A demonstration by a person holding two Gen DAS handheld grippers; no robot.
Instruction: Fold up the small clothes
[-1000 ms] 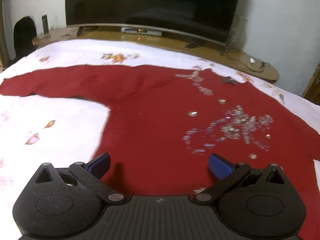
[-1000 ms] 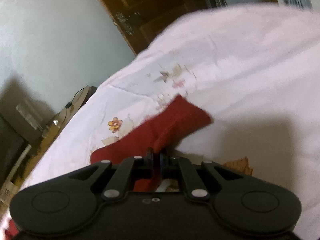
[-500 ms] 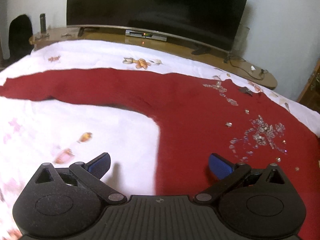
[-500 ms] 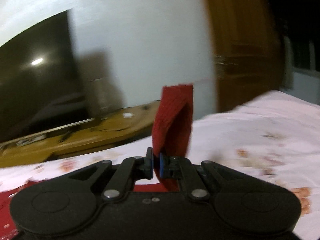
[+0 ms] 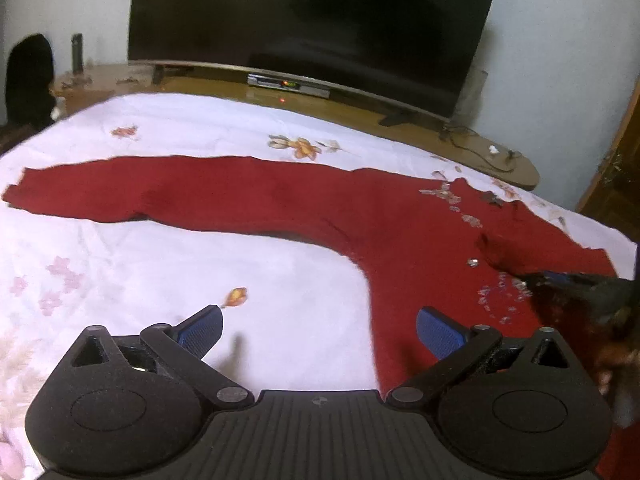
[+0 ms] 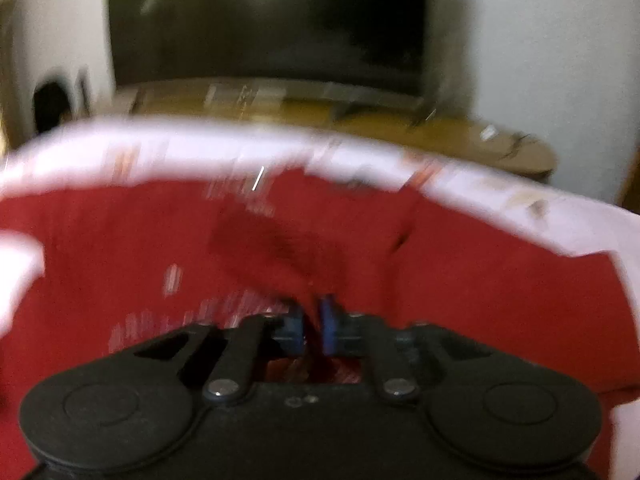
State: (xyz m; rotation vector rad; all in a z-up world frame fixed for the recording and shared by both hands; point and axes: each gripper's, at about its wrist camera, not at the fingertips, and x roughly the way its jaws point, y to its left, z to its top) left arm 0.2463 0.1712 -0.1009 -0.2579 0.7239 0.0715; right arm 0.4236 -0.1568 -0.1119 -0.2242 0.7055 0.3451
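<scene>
A red sweater (image 5: 400, 220) with silver sequins (image 5: 500, 296) lies flat on the white flowered bedsheet (image 5: 160, 272). Its left sleeve (image 5: 140, 188) stretches out to the left. My left gripper (image 5: 320, 330) is open and holds nothing, hovering over the sheet at the sweater's left side edge. My right gripper (image 6: 312, 322) hangs over the sweater's chest (image 6: 480, 280). The end of the other sleeve (image 6: 272, 244) is folded over onto the body. The jaws are opening, with that sleeve's cloth still between the blue pads. The right wrist view is blurred. In the left wrist view the right gripper (image 5: 560, 280) shows dimly at the right.
A large dark television (image 5: 312, 20) stands on a low wooden bench (image 5: 360, 112) past the far edge of the bed. A set-top box (image 5: 288, 86) and cables (image 5: 480, 148) sit on the bench. A wooden door (image 5: 616, 184) is at the right.
My right gripper swung from the bed's side, carrying the sleeve over the sweater's body and rolling level; its pads have parted a little. My left gripper slid left toward the sweater's side edge.
</scene>
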